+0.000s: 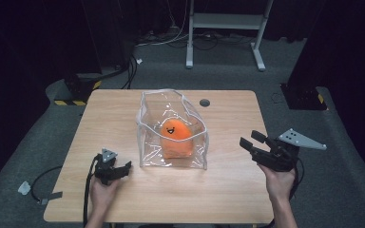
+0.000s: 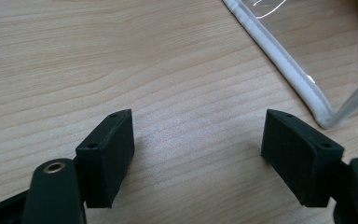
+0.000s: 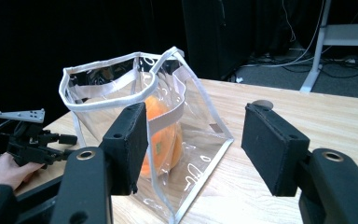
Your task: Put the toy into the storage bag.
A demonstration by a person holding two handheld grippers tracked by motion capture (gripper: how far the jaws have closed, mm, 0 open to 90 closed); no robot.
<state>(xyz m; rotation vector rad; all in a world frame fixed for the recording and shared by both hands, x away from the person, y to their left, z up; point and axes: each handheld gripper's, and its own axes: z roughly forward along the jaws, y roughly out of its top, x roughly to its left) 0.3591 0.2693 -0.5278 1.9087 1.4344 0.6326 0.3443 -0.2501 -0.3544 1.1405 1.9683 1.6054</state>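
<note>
Dark room, wooden table (image 1: 123, 114). Clear bag (image 1: 148, 111) stands at centre, orange toy (image 1: 177, 137) inside. Left gripper (image 1: 125, 167) at seven o'clock and right gripper (image 1: 251, 141) at four o'clock both gape empty. Judged step: approach; next, grasp the rim.

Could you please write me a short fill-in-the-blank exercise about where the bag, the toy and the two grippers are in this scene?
1. The orange toy sits ____ the clear bag.
2. The bag stands on a ____ table.
3. The fingers of the left gripper are open, with only bare ____ between them.
4. In the high view, the right gripper is to the ____ of the bag.

Missing words: inside; wooden; table; right
</note>
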